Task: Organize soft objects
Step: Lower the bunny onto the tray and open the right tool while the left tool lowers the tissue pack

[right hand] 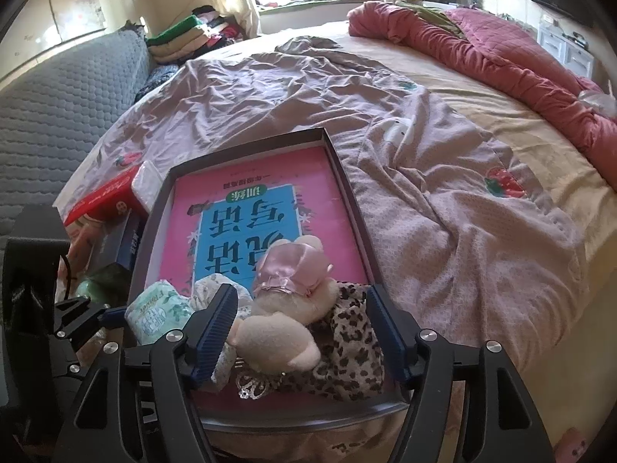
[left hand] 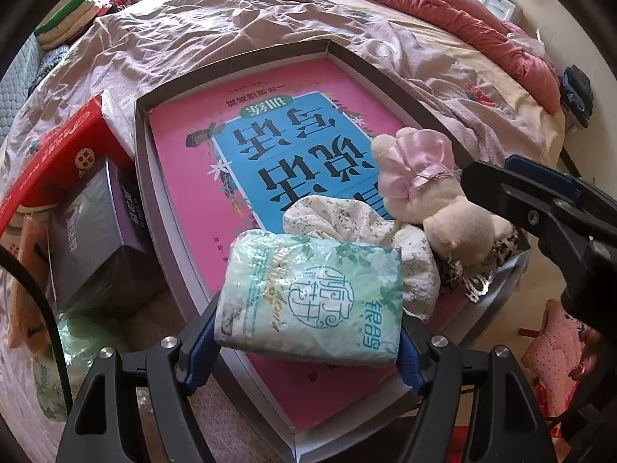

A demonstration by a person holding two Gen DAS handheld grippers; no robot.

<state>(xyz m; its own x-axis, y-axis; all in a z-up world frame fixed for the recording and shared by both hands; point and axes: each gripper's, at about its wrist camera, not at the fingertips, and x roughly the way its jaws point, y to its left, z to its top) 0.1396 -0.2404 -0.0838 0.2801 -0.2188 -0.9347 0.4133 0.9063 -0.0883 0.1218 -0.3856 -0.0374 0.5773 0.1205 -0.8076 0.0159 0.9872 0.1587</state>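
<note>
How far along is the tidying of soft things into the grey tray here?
Done: a cream plush toy with a pink satin bow, a leopard-print cloth and a floral white cloth bundle lie in the shallow grey tray; the right claw stands open around the toy.
In hand: the left claw grips a green-printed tissue pack over the tray.
Left: another green pack lies outside.
</note>
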